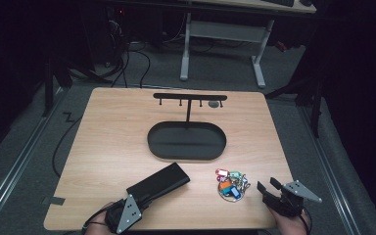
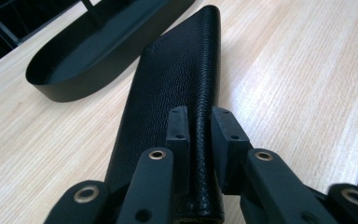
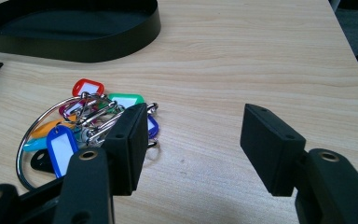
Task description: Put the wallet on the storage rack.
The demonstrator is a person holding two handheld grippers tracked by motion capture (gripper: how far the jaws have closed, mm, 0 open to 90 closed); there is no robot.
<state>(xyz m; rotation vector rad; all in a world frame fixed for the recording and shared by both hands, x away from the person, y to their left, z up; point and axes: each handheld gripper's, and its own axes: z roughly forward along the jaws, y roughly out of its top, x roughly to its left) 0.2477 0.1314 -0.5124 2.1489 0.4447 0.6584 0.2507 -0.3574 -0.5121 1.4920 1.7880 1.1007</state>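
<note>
Spanning the middle of the high view is a light wood-grain table [image 1: 107,142], set on grey carpet in a dark room, with a white-legged desk [image 1: 225,44] and loose cables behind it. A black oval tray [image 1: 186,141] with an upright hook rack [image 1: 190,98] stands at the table's centre. Near the front edge a black leather case [image 1: 159,182] lies on the wood, angled toward the tray; the left gripper [image 1: 144,197] is clamped on its near end. The left gripper view adds the pebbled grain and shows both pads [image 2: 177,128] pressing the case's raised edge. The right gripper [image 1: 268,187] rests at the front right corner, jaws apart with nothing between them, just beside a ring of coloured key tags [image 1: 231,185]. The right gripper view resolves red, green, blue and orange tags [image 3: 88,121] on wire rings, lying on bare wood.
</note>
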